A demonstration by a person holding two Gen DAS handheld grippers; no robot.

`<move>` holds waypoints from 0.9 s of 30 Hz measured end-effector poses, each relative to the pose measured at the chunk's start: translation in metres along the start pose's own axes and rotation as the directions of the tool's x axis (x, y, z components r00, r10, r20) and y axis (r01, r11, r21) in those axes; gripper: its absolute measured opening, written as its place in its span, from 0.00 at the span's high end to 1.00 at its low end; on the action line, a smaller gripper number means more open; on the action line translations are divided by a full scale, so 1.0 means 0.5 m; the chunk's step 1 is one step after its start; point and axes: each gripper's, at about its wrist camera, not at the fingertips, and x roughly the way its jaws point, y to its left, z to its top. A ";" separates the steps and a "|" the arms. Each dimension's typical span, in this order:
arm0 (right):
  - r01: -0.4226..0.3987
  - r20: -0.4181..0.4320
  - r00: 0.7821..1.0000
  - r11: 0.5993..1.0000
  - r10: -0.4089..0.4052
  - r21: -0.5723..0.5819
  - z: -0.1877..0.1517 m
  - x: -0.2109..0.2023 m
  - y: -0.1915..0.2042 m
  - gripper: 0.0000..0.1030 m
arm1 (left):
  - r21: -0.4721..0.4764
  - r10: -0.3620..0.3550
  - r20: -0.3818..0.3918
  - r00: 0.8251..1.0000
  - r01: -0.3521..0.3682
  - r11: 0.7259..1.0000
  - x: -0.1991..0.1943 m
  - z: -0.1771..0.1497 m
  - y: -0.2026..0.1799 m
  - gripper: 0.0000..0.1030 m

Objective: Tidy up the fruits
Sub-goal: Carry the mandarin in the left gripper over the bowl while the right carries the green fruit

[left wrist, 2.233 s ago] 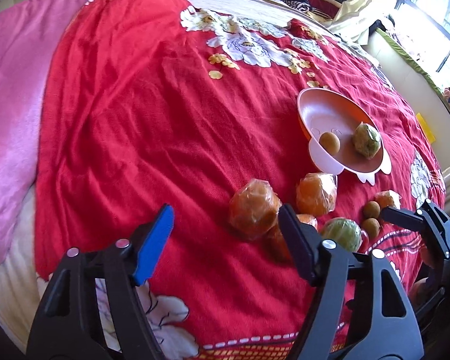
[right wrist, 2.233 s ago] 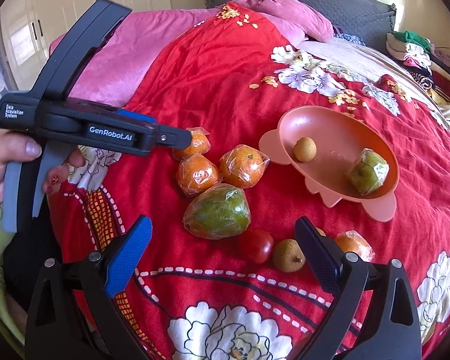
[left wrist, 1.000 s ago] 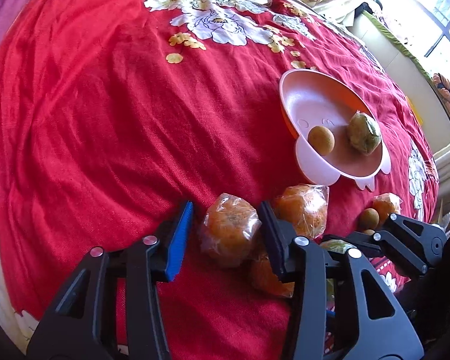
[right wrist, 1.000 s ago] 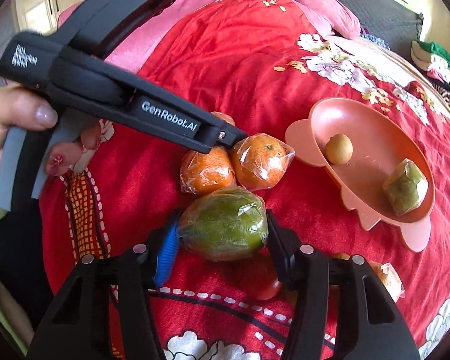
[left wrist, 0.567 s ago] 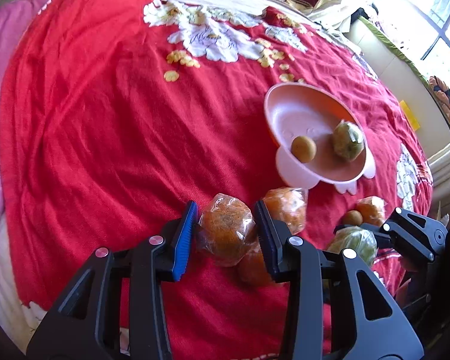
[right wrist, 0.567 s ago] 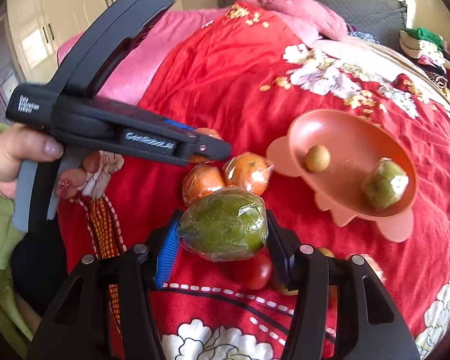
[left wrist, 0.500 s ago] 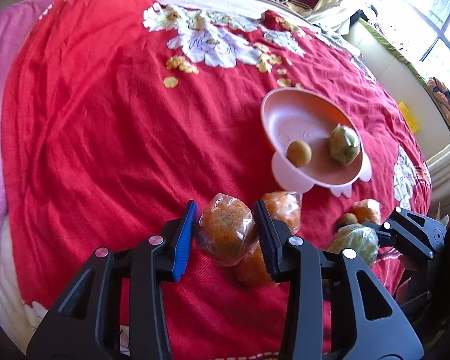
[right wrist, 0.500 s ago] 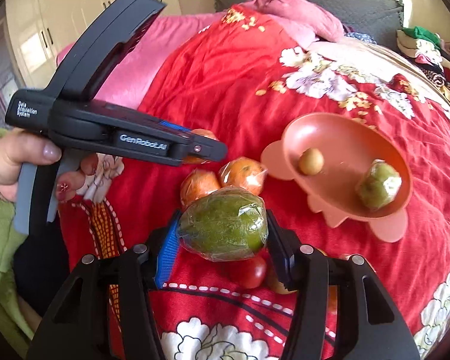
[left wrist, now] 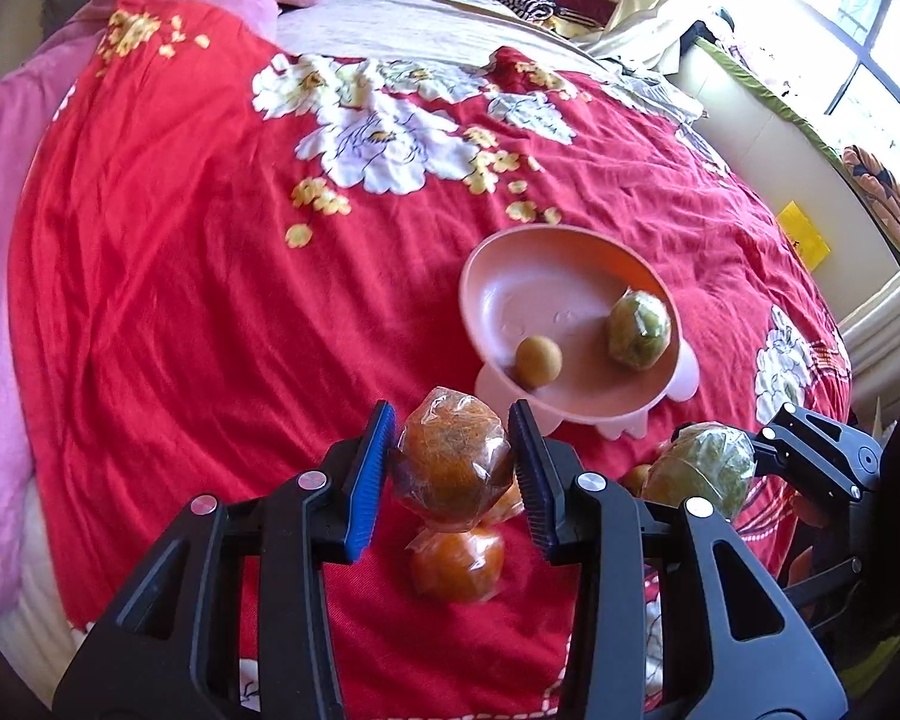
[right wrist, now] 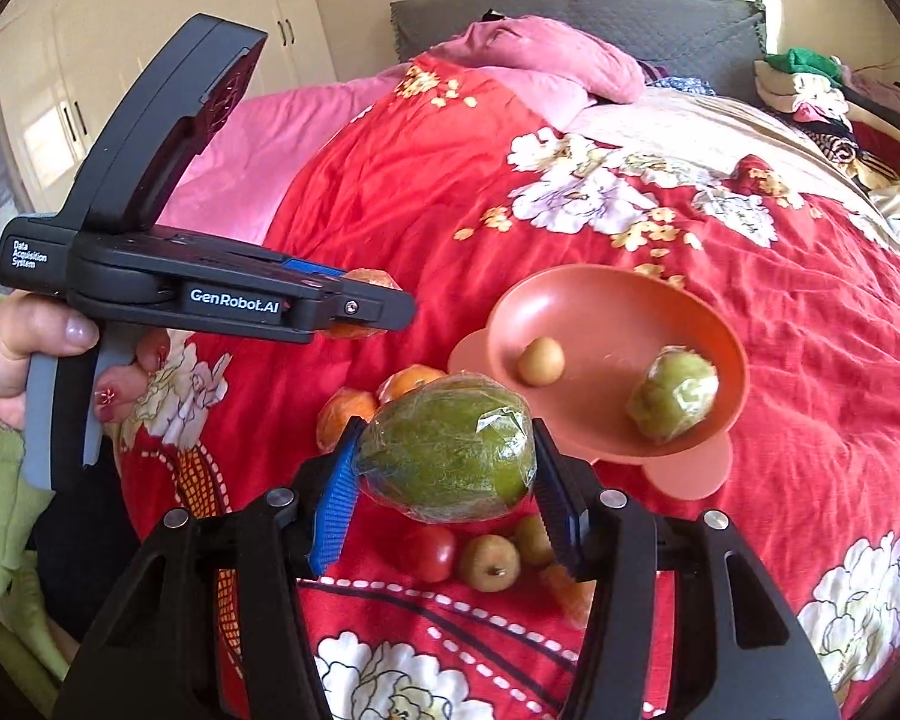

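My left gripper [left wrist: 450, 468] is shut on a plastic-wrapped orange [left wrist: 450, 465] and holds it above the bed, short of the pink bowl [left wrist: 510, 276]. My right gripper [right wrist: 444, 468] is shut on a large wrapped green fruit [right wrist: 447, 456], also lifted, near the bowl's [right wrist: 600, 294] front edge. The bowl holds a small brown fruit [right wrist: 541, 362] and a wrapped green fruit [right wrist: 672, 393]. The left gripper with its orange also shows in the right wrist view [right wrist: 360, 300]; the green fruit shows in the left wrist view [left wrist: 699, 471].
On the red floral bedspread [left wrist: 210, 240] lie wrapped oranges [left wrist: 456, 564] [right wrist: 345, 411], a tomato [right wrist: 429, 552] and small brown fruits [right wrist: 491, 563]. A pink blanket [right wrist: 540, 60] and folded clothes [right wrist: 804, 84] lie at the bed's far end. A window [left wrist: 858, 18] is at right.
Both grippers closed on their fruits about a second ago and have since lifted them off the bedspread, moving toward the bowl.
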 end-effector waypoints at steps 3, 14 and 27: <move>0.011 0.014 1.000 1.000 -0.011 0.015 0.005 -0.008 -0.015 0.50 | 0.008 -0.003 0.008 1.000 0.003 1.000 -0.002 0.013 -0.012 0.70; 0.053 0.051 0.997 0.997 -0.056 0.059 0.021 -0.029 -0.064 0.50 | 0.045 -0.019 0.013 1.000 0.019 0.999 0.009 0.048 -0.057 0.70; 0.080 0.045 0.995 0.994 -0.083 0.072 0.029 -0.019 -0.091 0.50 | 0.058 -0.031 -0.008 0.999 0.032 0.998 0.045 0.077 -0.069 0.70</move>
